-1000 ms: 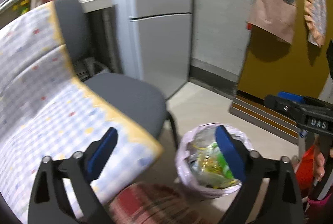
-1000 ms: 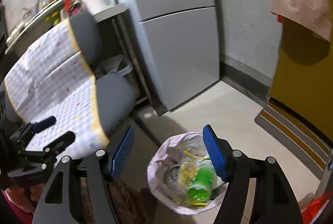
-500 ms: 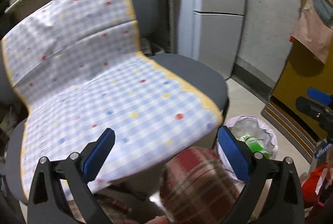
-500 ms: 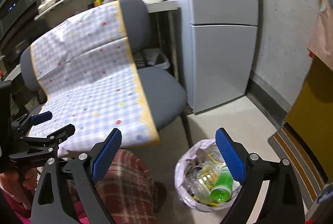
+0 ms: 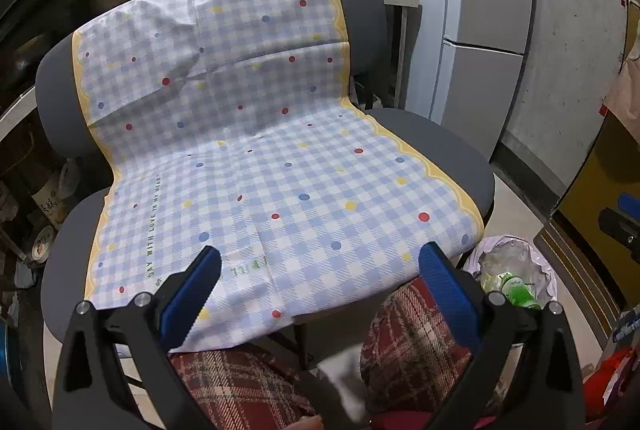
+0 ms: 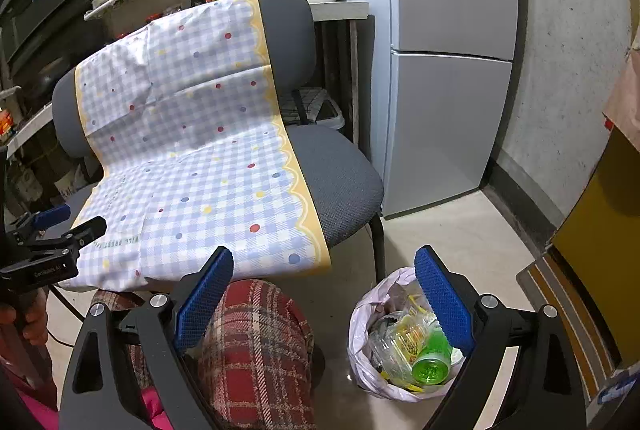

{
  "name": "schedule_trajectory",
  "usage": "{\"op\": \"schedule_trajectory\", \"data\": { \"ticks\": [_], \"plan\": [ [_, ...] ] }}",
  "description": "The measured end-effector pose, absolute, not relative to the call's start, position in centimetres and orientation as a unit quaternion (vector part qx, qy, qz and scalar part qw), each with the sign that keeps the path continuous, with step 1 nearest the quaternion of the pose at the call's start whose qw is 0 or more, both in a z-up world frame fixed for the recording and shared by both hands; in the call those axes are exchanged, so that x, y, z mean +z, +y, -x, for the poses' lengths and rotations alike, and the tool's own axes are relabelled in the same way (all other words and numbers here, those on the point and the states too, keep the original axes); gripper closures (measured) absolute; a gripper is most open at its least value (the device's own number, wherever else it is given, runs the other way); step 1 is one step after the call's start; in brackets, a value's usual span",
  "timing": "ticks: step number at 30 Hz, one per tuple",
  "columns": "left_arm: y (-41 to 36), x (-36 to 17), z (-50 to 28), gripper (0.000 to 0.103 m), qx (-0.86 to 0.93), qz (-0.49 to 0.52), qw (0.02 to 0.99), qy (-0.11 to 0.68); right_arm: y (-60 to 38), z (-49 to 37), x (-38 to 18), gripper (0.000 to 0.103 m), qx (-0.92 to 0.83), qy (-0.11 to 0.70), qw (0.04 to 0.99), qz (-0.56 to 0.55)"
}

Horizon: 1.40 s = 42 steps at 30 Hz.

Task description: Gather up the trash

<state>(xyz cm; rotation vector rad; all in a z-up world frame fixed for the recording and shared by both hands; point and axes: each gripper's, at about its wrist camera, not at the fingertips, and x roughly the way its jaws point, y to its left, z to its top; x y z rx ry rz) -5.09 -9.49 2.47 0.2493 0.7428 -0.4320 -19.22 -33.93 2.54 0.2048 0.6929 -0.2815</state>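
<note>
Both grippers, left [image 5: 320,286] and right [image 6: 324,294], are held spread wide with nothing between the pads. Trash is seen already gathered in the lined bin [image 6: 362,314] on the floor, a green bottle [image 6: 432,360] on top, beside the chair [image 6: 340,186]. No loose trash is visible on the checked cloth [image 5: 260,150]. Open floor lies by the fridge [image 6: 448,102]; the seat edge crowds the bin.
</note>
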Motion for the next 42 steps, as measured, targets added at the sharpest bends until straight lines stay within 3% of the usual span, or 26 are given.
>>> {"op": "schedule_trajectory", "data": {
  "ticks": [42],
  "plan": [
    [-9.85,2.28,5.18,0.007,-0.209,-0.124,0.900,0.363,-34.32,19.44,1.61,0.011,-0.153,0.346,0.919,-0.110]
  ]
}}
